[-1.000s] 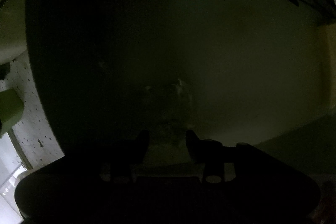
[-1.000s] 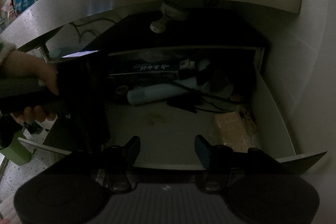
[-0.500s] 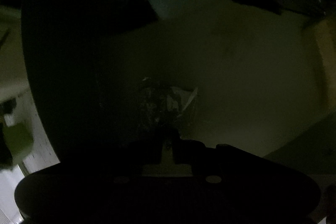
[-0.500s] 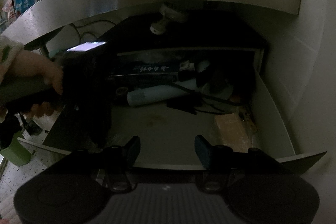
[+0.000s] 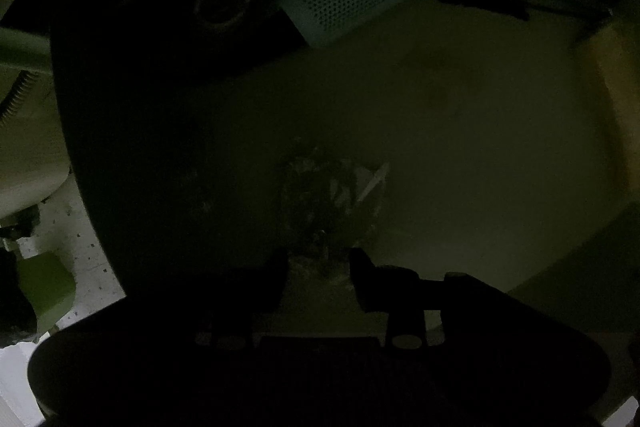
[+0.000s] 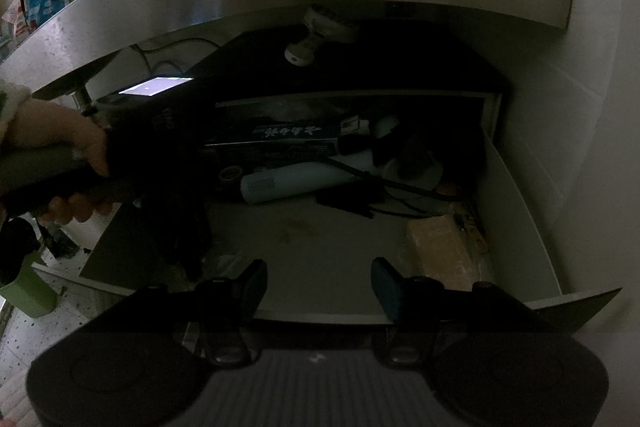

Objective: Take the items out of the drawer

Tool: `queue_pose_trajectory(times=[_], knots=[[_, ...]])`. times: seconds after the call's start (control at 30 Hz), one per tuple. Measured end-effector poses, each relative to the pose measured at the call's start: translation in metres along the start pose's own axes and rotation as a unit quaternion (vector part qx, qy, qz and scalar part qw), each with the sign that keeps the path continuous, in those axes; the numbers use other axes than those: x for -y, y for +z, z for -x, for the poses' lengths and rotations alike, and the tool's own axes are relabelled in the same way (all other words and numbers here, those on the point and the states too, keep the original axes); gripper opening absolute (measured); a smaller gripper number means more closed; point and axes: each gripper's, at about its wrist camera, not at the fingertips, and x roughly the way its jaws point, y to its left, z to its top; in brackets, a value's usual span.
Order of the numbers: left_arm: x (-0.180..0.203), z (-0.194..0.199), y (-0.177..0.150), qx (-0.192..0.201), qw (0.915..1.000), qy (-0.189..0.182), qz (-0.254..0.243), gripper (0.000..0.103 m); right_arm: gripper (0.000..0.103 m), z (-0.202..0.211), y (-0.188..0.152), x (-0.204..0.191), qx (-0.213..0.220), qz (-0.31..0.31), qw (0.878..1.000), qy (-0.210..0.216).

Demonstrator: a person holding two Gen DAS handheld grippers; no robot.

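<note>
Working the left gripper (image 5: 320,269) low in the near left corner of the drawer (image 6: 520,211), fingers parted a moderate way and gripping nothing yet. Aiming, by the look of it, at a crumpled clear wrapper (image 5: 328,203) lying just beyond the fingertips and reaching partly between them, dim and hard to make out. Doing this well probably means:

- easing forward until both fingers are straddling the thickest bunch of the wrapper
- closing slowly, guarding against thin film slipping out or tearing under a fast pinch
- lifting straight up, staying off the left wall

Holding the right gripper (image 6: 318,283) wide open and empty above the near edge, well apart from the contents. Leaving for later, at the far side, a white perforated dryer (image 6: 296,183), a dark box (image 6: 276,137) and a black cable (image 6: 380,183), and at the right a tan block (image 6: 440,251).
</note>
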Motion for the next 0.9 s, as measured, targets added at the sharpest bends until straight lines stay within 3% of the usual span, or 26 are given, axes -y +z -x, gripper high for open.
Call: queue_pose_trajectory(times=[0.17, 0.23, 0.33, 0.5, 0.63, 0.73, 0.9], knots=[[0.003, 0.001, 0.002, 0.000, 0.9999, -0.007, 0.013, 0.031, 0.060, 0.000, 0.000, -0.001, 0.000, -0.001, 1.000, -0.001], [0.007, 0.003, 0.002, 0.004, 1.0000, 0.004, 0.004, 0.024, 0.060, 0.000, 0.000, 0.000, 0.000, 0.000, 1.000, -0.001], [0.012, -0.001, 0.004, 0.011, 0.9999, 0.005, -0.005, 0.022, 0.060, 0.000, 0.000, 0.000, 0.000, 0.000, 1.000, 0.000], [0.020, 0.004, 0.003, 0.023, 0.9995, -0.013, -0.014, 0.010, 0.060, 0.000, 0.000, 0.000, -0.001, -0.002, 1.000, -0.001], [0.034, 0.005, 0.000, 0.046, 0.9983, 0.000, -0.037, 0.008, 0.060, 0.001, 0.000, 0.000, -0.002, -0.001, 1.000, -0.001], [0.036, 0.009, 0.001, 0.054, 0.9983, -0.005, -0.020, 0.005, 0.060, 0.001, 0.000, 0.000, -0.003, -0.001, 1.000, -0.002], [0.030, 0.023, 0.008, 0.062, 0.9970, -0.043, 0.019, 0.005, 0.060, 0.001, 0.000, 0.000, -0.003, -0.002, 1.000, -0.002]])
